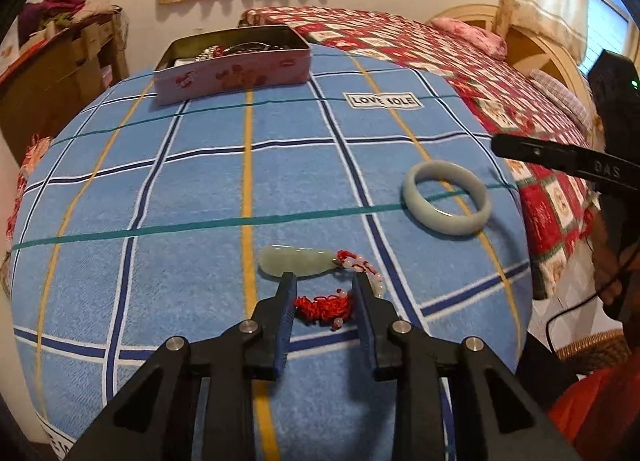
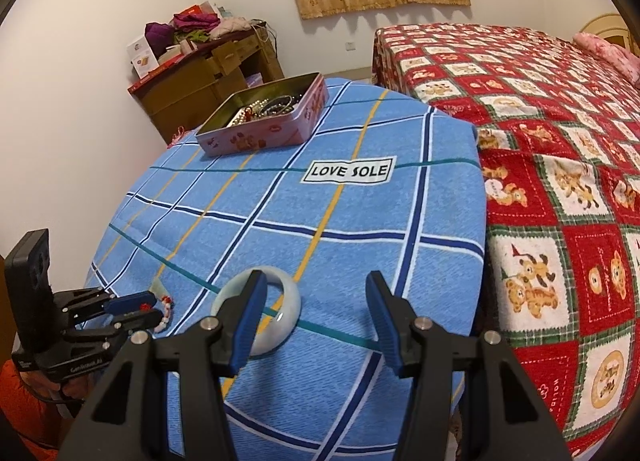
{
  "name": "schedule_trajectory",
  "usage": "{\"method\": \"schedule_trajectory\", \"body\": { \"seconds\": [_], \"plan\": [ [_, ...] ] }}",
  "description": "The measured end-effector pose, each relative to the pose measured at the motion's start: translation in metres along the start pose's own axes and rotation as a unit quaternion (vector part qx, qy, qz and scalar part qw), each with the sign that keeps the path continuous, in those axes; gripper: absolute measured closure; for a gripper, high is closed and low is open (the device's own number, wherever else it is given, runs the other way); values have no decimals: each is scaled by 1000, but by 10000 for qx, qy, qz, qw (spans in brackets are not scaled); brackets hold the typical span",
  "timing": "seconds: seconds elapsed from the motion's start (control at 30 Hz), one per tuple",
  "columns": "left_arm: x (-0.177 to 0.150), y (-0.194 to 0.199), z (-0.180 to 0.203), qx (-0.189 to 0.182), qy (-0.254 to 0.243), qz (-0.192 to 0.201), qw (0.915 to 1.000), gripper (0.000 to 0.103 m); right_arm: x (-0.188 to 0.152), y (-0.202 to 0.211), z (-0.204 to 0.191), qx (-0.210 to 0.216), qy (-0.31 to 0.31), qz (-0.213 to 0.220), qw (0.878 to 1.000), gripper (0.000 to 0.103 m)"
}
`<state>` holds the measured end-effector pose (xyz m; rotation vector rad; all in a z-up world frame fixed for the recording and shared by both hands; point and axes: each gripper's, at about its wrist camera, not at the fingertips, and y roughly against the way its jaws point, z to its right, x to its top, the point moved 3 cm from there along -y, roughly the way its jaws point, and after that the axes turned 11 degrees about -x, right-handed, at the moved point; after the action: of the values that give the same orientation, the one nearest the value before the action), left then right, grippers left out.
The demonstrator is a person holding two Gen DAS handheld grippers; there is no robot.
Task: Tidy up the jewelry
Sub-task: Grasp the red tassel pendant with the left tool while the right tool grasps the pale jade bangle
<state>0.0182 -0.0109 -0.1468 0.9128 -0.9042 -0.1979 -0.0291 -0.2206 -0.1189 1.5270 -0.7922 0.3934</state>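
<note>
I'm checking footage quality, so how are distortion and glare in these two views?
Left wrist view: fisheye bows the blue checked towel into a dome; the pale green jade bangle stays sharp. Right wrist view: black corner vignetting, a small highlight on the bangle.

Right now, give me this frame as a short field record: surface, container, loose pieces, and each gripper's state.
surface: blue plaid cloth with a LOVE SOLE label
container: pink tin, lid off, jewelry inside, at the far end of the cloth
loose piece 1: pale jade bangle, flat on the cloth
loose piece 2: jade pendant on a red cord
left gripper: open, fingers astride the red cord, tips at the pendant
right gripper: open, left finger over the bangle, nothing held
</note>
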Motion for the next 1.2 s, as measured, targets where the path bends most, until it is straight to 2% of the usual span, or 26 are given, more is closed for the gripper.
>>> {"method": "schedule_trajectory", "body": {
  "seconds": [0.13,0.27,0.5,0.63,0.77,0.87,1.07,1.13,1.2],
  "plan": [
    [-2,4,2,-145,-9,-37,9999,69,-1,1,0,4,12,-4,10000,48],
    [-7,11,4,-223,-100,0,9997,57,-1,0,1,7,-29,-10,10000,48],
    [-14,27,11,-297,-396,176,9986,50,-2,-1,3,92,-40,-67,9999,48],
    [-14,31,19,-559,-643,186,9962,50,-5,-4,1,101,-4,-145,9998,48],
    [-11,19,25,-591,-874,44,9944,50,-5,-5,1,111,-26,-151,9998,48],
    [-13,3,23,-452,-841,-152,9953,50,-5,-3,1,93,-13,-123,9999,48],
    [-12,3,17,-658,-594,-43,9961,50,-6,-7,5,97,-56,-193,9998,48],
    [-12,3,17,-647,-559,-45,9963,53,-7,-9,5,118,-87,-228,9996,48],
    [-11,3,17,-703,-502,-41,9963,64,-7,-10,4,145,-109,-245,9995,48]
  ]
}}
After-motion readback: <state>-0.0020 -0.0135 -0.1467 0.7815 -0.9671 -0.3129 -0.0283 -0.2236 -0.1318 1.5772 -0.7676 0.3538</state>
